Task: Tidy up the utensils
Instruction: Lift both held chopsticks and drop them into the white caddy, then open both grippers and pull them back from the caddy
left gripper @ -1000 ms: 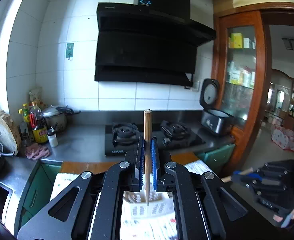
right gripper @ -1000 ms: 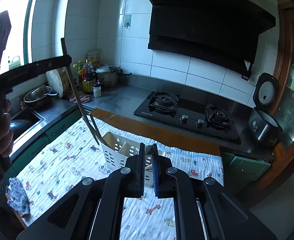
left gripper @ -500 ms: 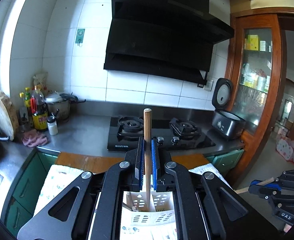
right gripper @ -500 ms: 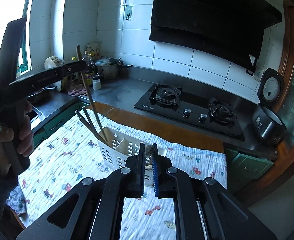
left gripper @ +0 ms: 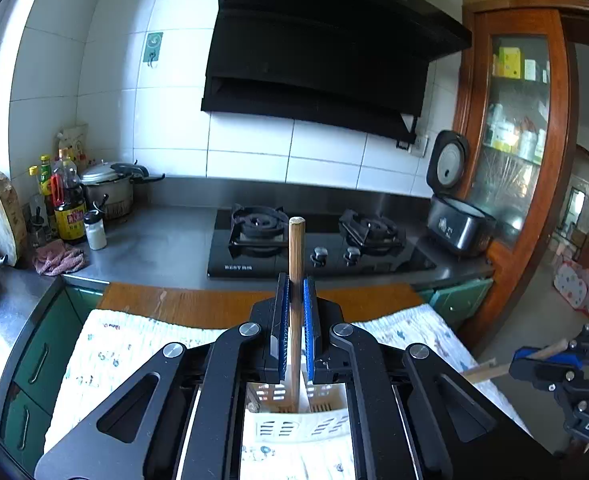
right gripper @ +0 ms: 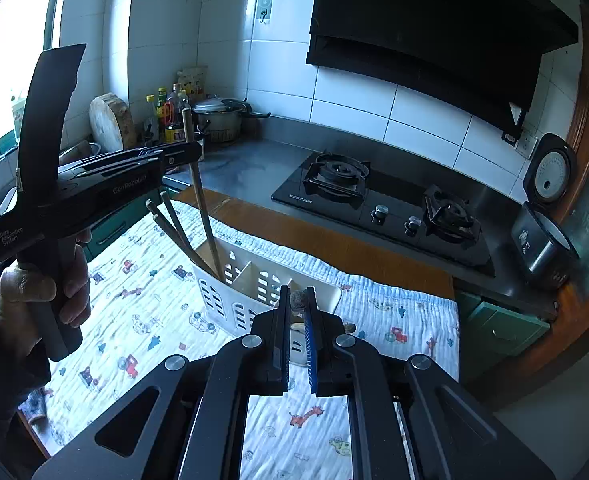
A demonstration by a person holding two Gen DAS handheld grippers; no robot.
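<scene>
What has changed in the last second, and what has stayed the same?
The left gripper has carried its wooden chopstick down, so the tip now stands inside the end compartment of the white utensil caddy, beside two chopsticks already there. Nothing was let go. The right gripper stays shut on its own wooden-handled utensil, and the caddy has not moved on the printed cloth.

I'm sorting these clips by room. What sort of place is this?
A home kitchen, most likely: a two-burner gas hob under a black range hood, a rice cooker on the steel counter, and sauce bottles beside a pot.
</scene>
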